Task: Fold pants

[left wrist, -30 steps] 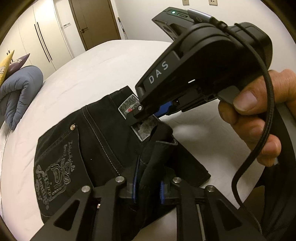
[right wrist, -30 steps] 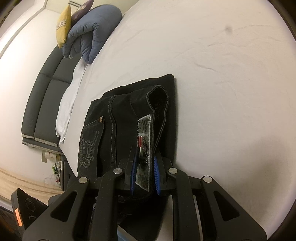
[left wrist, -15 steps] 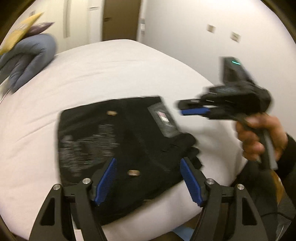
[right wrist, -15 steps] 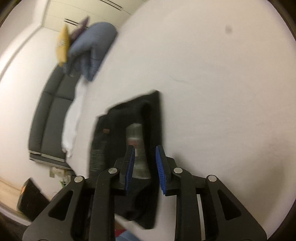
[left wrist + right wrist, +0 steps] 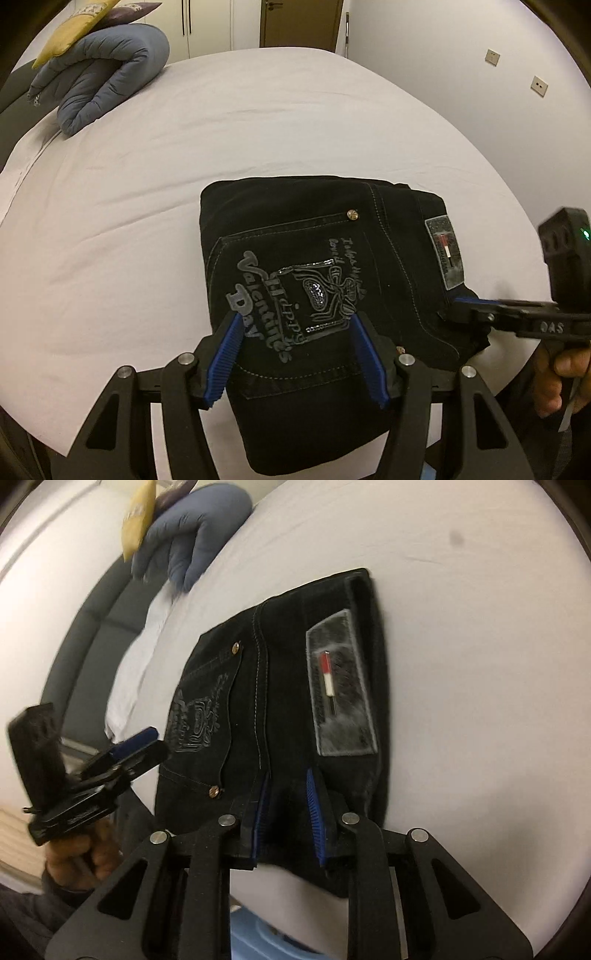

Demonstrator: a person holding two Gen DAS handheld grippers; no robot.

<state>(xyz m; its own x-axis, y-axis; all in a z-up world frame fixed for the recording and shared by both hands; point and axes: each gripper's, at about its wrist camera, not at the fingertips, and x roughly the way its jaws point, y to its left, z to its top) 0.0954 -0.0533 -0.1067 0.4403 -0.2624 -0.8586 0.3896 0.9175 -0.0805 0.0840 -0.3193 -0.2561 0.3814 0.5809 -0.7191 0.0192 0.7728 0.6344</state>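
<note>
While folded black pants point(image 5: 332, 280) lie on white bed point(image 5: 258, 122) near its edge, left tongs point(image 5: 295, 354) spread wide above pocket print; right tongs point(image 5: 288, 812) parted narrowly at waistband, gripping nothing.

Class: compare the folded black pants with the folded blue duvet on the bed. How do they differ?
The pants are black with a printed pocket; the duvet is plain blue. The pants lie flat at the bed's near edge; the duvet sits puffy at the far corner, under cushions. Both are folded.
</note>
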